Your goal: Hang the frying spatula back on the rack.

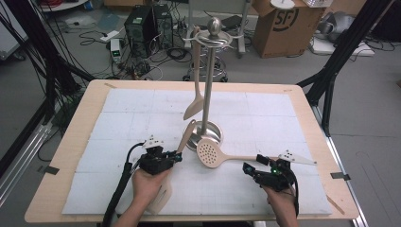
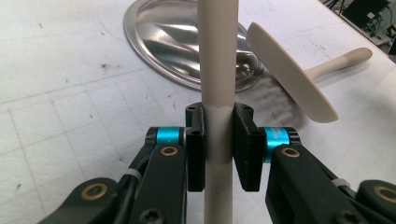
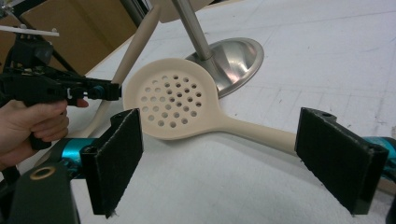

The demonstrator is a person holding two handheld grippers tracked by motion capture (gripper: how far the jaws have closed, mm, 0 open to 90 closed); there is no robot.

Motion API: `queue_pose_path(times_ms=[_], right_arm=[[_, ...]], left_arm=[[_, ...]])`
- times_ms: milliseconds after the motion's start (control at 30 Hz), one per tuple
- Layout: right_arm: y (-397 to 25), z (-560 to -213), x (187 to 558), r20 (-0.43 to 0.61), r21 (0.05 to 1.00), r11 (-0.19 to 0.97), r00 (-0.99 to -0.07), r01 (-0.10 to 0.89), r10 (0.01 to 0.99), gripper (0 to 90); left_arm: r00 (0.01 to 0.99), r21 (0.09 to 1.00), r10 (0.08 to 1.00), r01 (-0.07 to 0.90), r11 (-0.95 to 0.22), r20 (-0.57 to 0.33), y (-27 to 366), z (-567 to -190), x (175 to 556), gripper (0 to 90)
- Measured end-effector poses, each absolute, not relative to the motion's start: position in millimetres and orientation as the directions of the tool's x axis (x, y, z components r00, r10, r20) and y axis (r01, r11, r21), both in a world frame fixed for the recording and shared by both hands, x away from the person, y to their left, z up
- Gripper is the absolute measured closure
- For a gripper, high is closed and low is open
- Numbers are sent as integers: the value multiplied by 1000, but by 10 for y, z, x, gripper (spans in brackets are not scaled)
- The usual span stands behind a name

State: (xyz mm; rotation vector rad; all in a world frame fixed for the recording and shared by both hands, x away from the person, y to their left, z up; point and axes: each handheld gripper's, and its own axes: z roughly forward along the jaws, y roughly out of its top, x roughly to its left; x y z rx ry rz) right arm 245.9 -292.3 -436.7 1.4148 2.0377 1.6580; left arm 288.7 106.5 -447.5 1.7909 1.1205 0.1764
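Gripping a beige utensil handle point(image 2: 217, 93), the left gripper point(image 1: 177, 156) has its fingers clamped on it near the steel stand base point(image 1: 208, 134), mid-surface. The right gripper point(image 3: 233, 163) is wide apart around the skimmer point(image 3: 175, 105), whose handle lies on the surface.

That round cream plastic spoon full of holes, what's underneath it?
The cream perforated skimmer leans its far edge on the shiny steel stand base, with white gridded table cover below. How much of the base its bowl hides can't be seen.
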Motion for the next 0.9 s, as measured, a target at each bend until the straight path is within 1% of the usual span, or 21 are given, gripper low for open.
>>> queue_pose_path(times_ms=[167,333,633,900], right_arm=[[-2921,-4367,2459,415,829,-60,-541,555,731,147],[-2919,-4369,2460,414,830,-59,-542,555,731,147],[-2921,-4371,2459,415,829,-60,-540,556,732,147],[-2915,-4372,2459,416,826,-58,-538,560,733,147]], left_arm=[[565,809,741,586,-51,-362,1127,-4407,2866,768],[594,851,714,525,4,-370,1170,-4343,2826,769],[611,877,703,479,37,-364,1206,-4241,2791,770],[649,904,684,426,36,-333,1172,-4013,2774,771]])
